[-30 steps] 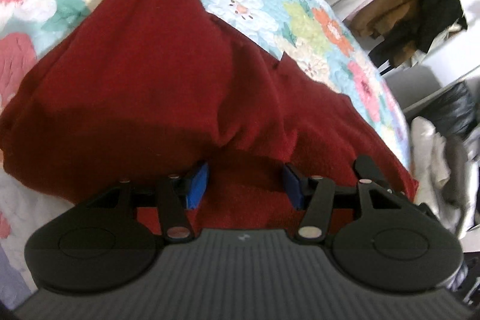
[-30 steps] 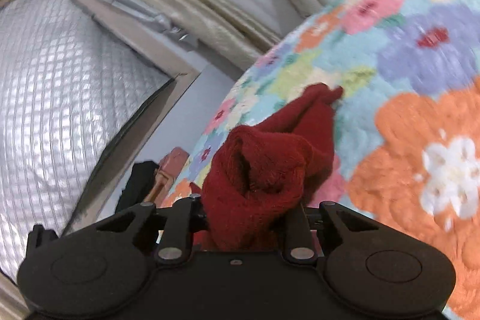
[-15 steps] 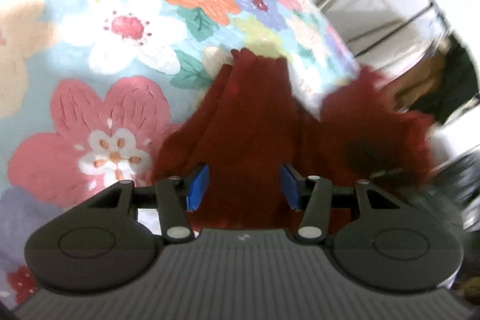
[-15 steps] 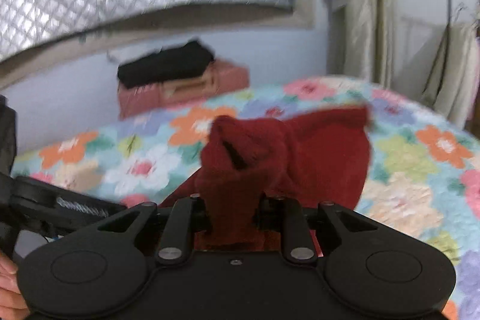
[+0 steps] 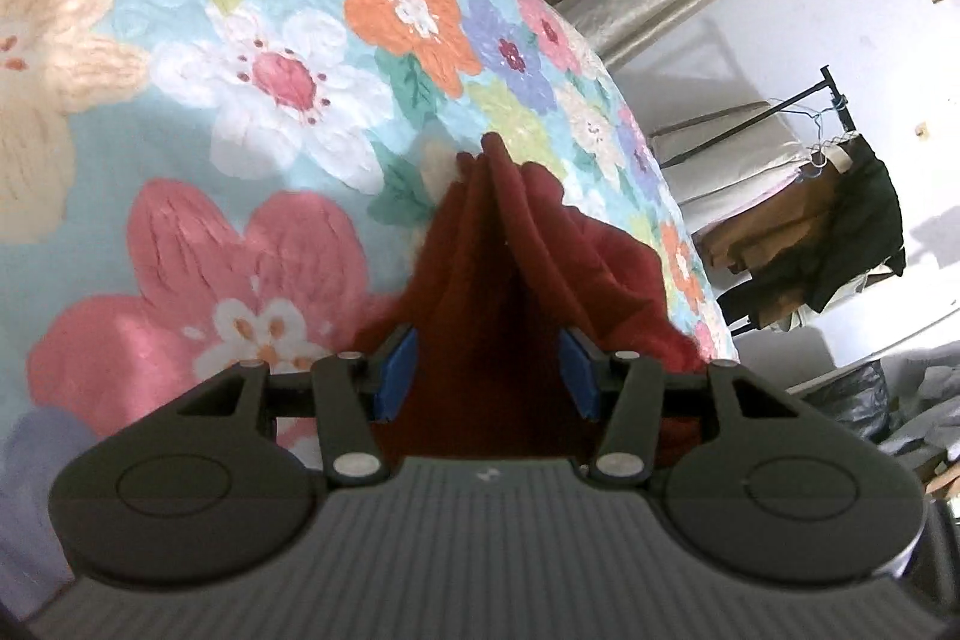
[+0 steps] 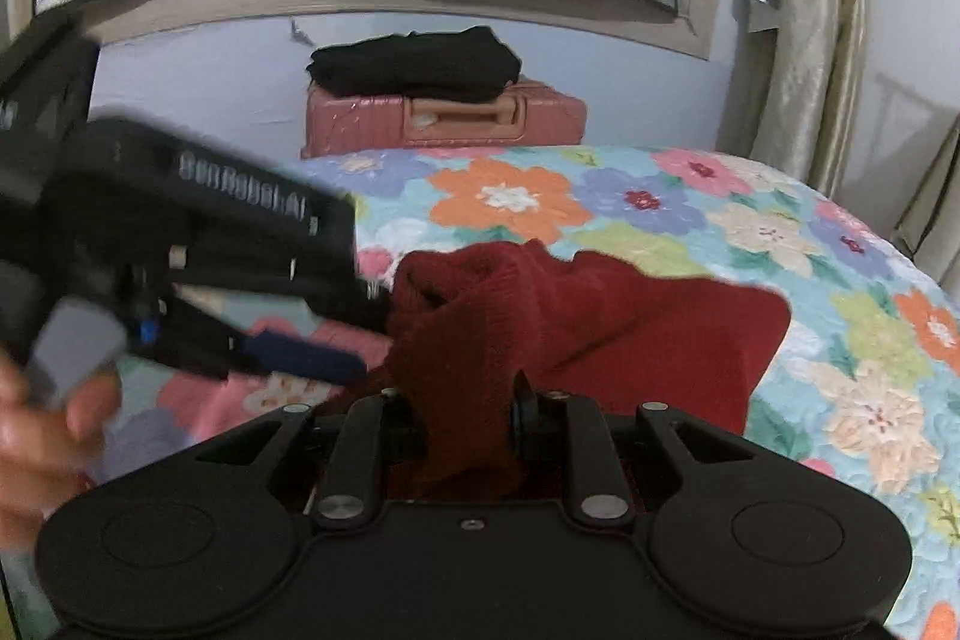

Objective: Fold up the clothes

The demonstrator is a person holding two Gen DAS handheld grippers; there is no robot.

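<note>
Your right gripper (image 6: 465, 415) is pinched on a thick bunch of the dark red knitted garment (image 6: 630, 334), the cloth rising in a soft hump just ahead of its black fingers (image 6: 525, 403). Your left gripper (image 5: 486, 370) stands spread, its blue pads (image 5: 396, 370) well apart with red folds running between them but not squeezed by either. In the right wrist view that left gripper (image 6: 312, 334) sits to the left of your right one, its tip touching the bunched edge.

Ahead of the left tool the garment gathers into long ridges that narrow to a point, lying on the flower-patterned quilted bedspread (image 5: 270, 100). To the right of your right tool, it spreads flatter toward a loose corner.

Judge this knit as light, limp and a little stretchy: it should sag wherever it is unsupported, and grip well rather than slip. Take a single edge or corner, not a thick wad.

Beyond the bed's far side stands a pink hard-shell suitcase (image 6: 444, 118) with a folded black garment (image 6: 414, 61) on top.
</note>
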